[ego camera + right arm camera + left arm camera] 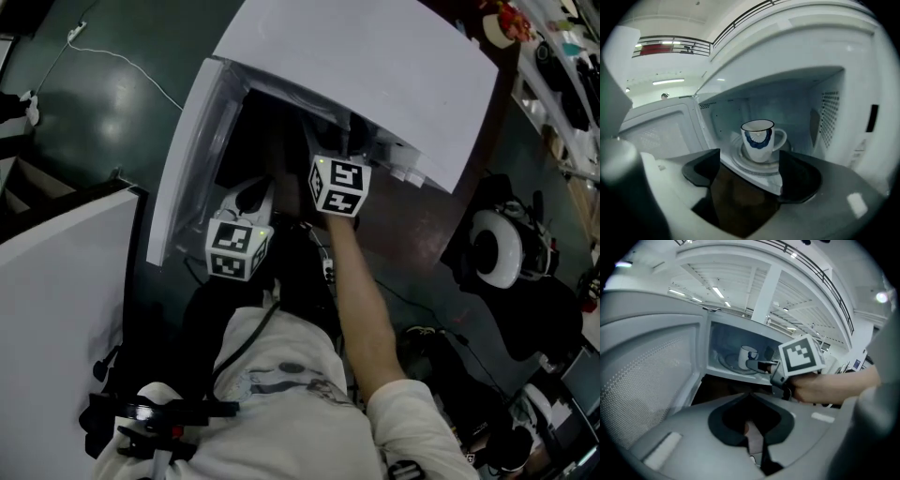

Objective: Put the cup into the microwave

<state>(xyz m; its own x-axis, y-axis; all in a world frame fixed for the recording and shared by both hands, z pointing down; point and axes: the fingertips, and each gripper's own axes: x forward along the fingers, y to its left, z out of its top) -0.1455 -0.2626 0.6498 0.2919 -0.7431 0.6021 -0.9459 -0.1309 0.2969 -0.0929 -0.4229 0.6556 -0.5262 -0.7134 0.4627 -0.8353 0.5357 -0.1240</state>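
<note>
- Evidently the cup stood upright on the turntable inside the microwave; I judged placement done.
- My right gripper sat at the cavity mouth, jaws apart and empty, short of the cup.
- My left gripper hung low outside, jaws together on nothing, probably kept clear; door open.

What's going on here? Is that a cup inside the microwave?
A person holds a gripper in each hand in front of an open microwave. The cup, white with a blue pattern, stands upright on the round plate inside. The right gripper is at the opening with its fingers apart, not touching the cup. The left gripper hangs farther back, fingers together, holding nothing. The door is wide open.
</note>
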